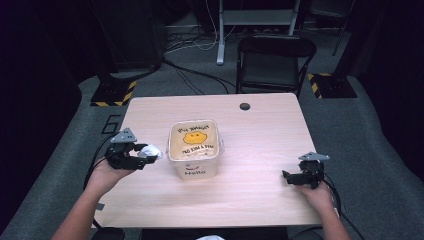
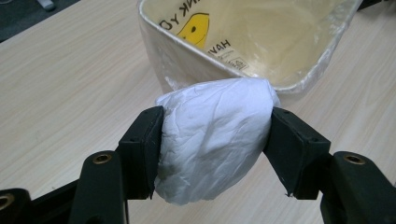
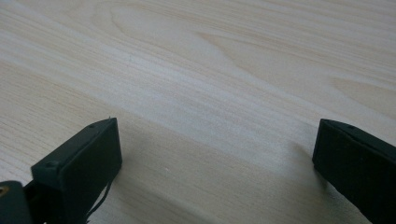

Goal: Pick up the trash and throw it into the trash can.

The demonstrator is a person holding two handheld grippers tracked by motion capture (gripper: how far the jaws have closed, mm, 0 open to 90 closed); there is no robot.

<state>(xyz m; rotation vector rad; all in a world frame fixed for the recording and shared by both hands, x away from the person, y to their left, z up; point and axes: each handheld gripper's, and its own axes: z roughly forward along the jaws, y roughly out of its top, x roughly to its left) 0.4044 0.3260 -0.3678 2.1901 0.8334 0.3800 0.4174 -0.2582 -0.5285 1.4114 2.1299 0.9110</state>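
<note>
A crumpled white paper wad (image 2: 215,140) is pinched between the two black jaws of my left gripper (image 1: 145,154), held just left of the bin. The bin (image 1: 194,147) is a small square tub lined with a clear plastic bag carrying a yellow smiley print and "Hello" on its front; its near rim (image 2: 219,70) lies just beyond the wad in the left gripper view. My right gripper (image 1: 289,177) rests low at the table's right front, jaws wide apart over bare wood (image 3: 210,102), nothing between them.
The light wooden table (image 1: 260,135) has a dark round cable hole (image 1: 244,106) near its far edge. A black folding chair (image 1: 274,60) stands behind the table, with cables and striped stand bases on the grey floor.
</note>
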